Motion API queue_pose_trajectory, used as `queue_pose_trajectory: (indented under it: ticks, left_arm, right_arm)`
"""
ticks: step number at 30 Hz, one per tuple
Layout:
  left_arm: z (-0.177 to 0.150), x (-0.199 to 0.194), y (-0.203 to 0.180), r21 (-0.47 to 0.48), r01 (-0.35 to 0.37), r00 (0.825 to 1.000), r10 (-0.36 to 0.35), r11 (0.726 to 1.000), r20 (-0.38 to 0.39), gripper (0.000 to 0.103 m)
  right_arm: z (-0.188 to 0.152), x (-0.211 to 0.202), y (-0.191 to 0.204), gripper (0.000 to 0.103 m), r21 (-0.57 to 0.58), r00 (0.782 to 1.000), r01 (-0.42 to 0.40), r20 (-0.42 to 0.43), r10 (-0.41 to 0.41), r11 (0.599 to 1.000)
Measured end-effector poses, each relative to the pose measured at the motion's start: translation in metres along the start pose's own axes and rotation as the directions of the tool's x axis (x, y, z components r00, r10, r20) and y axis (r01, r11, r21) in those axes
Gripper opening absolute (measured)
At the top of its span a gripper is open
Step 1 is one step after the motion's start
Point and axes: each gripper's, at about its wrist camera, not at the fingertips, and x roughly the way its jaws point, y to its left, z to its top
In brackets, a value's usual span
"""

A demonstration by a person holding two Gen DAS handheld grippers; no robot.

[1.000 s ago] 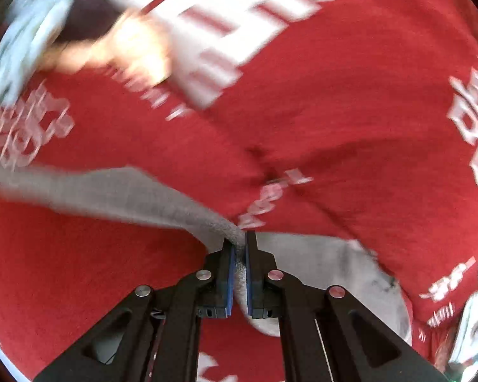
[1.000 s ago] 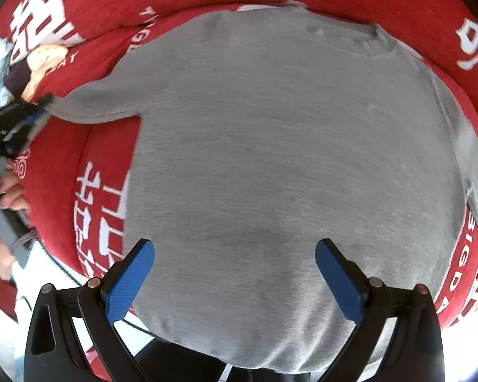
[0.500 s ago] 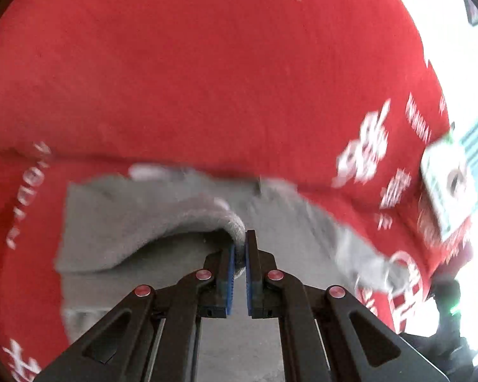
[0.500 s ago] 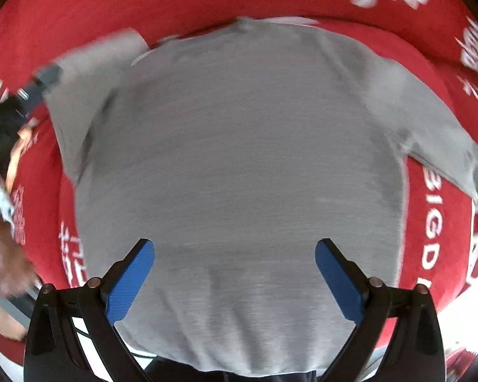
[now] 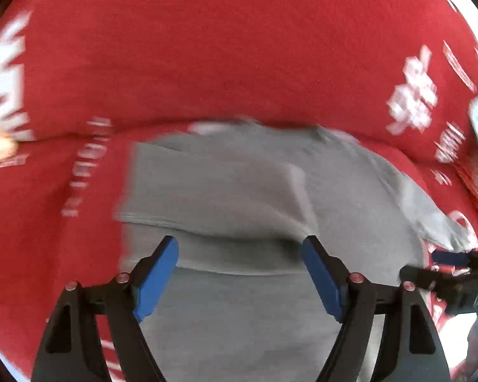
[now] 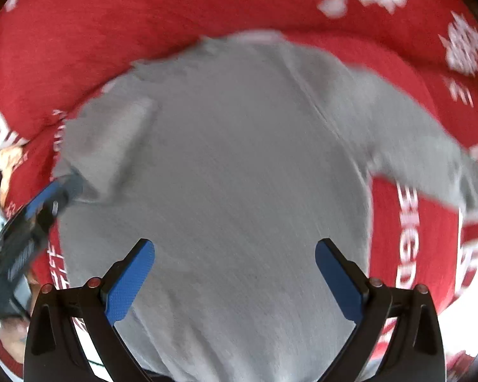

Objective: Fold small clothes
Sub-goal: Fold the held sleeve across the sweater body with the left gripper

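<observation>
step: first sleeve fold laid on grey sweater (image 6: pixel 239 175) | left tongs (image 5: pixel 240 273) just spread, empty | right tongs (image 6: pixel 234 273) spread, empty | next: pinch the other sleeve (image 6: pixel 430 159), fold it over sweater

"BIGD" on the red cloth (image 6: pixel 408 238)

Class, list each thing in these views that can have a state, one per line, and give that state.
Gray sweater: spread flat on the red cloth.
Left sleeve: folded in over the body.
Right sleeve: stretched out, unfolded.
Left gripper: jaws just opened, nothing between them.
Right gripper: jaws open, empty.
Red cloth: spread under the sweater.
</observation>
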Motion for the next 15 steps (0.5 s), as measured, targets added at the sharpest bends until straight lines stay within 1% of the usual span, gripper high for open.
queue_pose_trajectory:
  ticks: [1, 2, 3, 4, 6, 7, 8, 9, 10, 11, 12, 13, 14, 15]
  left_arm:
    - [-0.001, -0.003, 0.014, -0.023, -0.016, 1.0, 0.016, 1.0, -0.013, 0.08]
    - [-0.003, -0.004, 0.03, -0.052, -0.049, 0.998, 0.047, 0.997, -0.03, 0.08]
    - [-0.006, -0.002, 0.044, -0.077, -0.09, 0.995, 0.086, 0.993, -0.051, 0.08]
    - [-0.01, 0.002, 0.061, -0.107, -0.13, 0.989, 0.12, 0.986, -0.091, 0.08]
    - [-0.018, 0.009, 0.089, -0.176, -0.167, 0.977, 0.14, 0.97, -0.158, 0.08]
    - [-0.022, 0.009, 0.103, -0.213, -0.178, 0.975, 0.142, 0.961, -0.174, 0.08]
    - [-0.026, 0.008, 0.114, -0.24, -0.185, 0.972, 0.142, 0.953, -0.185, 0.08]
    - [-0.03, 0.007, 0.121, -0.252, -0.189, 0.971, 0.142, 0.949, -0.192, 0.08]
    - [-0.033, 0.006, 0.126, -0.258, -0.193, 0.97, 0.144, 0.947, -0.198, 0.08]
    - [-0.035, 0.005, 0.129, -0.257, -0.197, 0.968, 0.146, 0.946, -0.203, 0.08]
    - [-0.037, 0.004, 0.131, -0.254, -0.198, 0.968, 0.147, 0.947, -0.204, 0.08]
    - [-0.037, 0.004, 0.133, -0.247, -0.194, 0.968, 0.145, 0.949, -0.204, 0.08]
    - [-0.036, 0.003, 0.134, -0.243, -0.19, 0.969, 0.141, 0.951, -0.204, 0.08]
    - [-0.036, 0.005, 0.13, -0.24, -0.186, 0.969, 0.138, 0.953, -0.203, 0.08]
  right_arm:
    - [0.01, -0.002, 0.016, 0.101, -0.055, 1.0, -0.001, 0.024, 0.003, 0.999]
    - [0.016, -0.002, 0.027, 0.101, -0.089, 0.999, -0.003, 0.038, 0.006, 0.996]
    - [0.025, -0.002, 0.047, 0.101, -0.15, 0.998, -0.006, 0.059, 0.015, 0.989]
    - [0.033, -0.001, 0.062, 0.101, -0.195, 0.997, -0.009, 0.072, 0.024, 0.981]
    - [0.047, 0.009, 0.105, 0.101, -0.32, 0.995, -0.009, 0.094, 0.041, 0.947]
    - [0.052, 0.019, 0.128, 0.1, -0.386, 0.995, 0.006, 0.094, 0.033, 0.923]
    - [0.052, 0.024, 0.138, 0.098, -0.423, 0.995, 0.017, 0.094, 0.025, 0.906]
    - [0.054, 0.037, 0.159, 0.095, -0.488, 0.996, 0.034, 0.085, 0.008, 0.872]
    - [0.055, 0.046, 0.173, 0.088, -0.532, 0.997, 0.05, 0.082, -0.007, 0.845]
    - [0.054, 0.058, 0.188, 0.083, -0.579, 0.996, 0.077, 0.082, -0.037, 0.811]
    - [0.051, 0.077, 0.204, 0.081, -0.637, 0.992, 0.128, 0.087, -0.094, 0.76]
    - [0.049, 0.091, 0.212, 0.074, -0.667, 0.985, 0.171, 0.098, -0.143, 0.725]
    - [0.05, 0.105, 0.216, 0.065, -0.685, 0.975, 0.213, 0.108, -0.193, 0.696]
    - [0.052, 0.11, 0.217, 0.059, -0.685, 0.976, 0.214, 0.113, -0.189, 0.697]
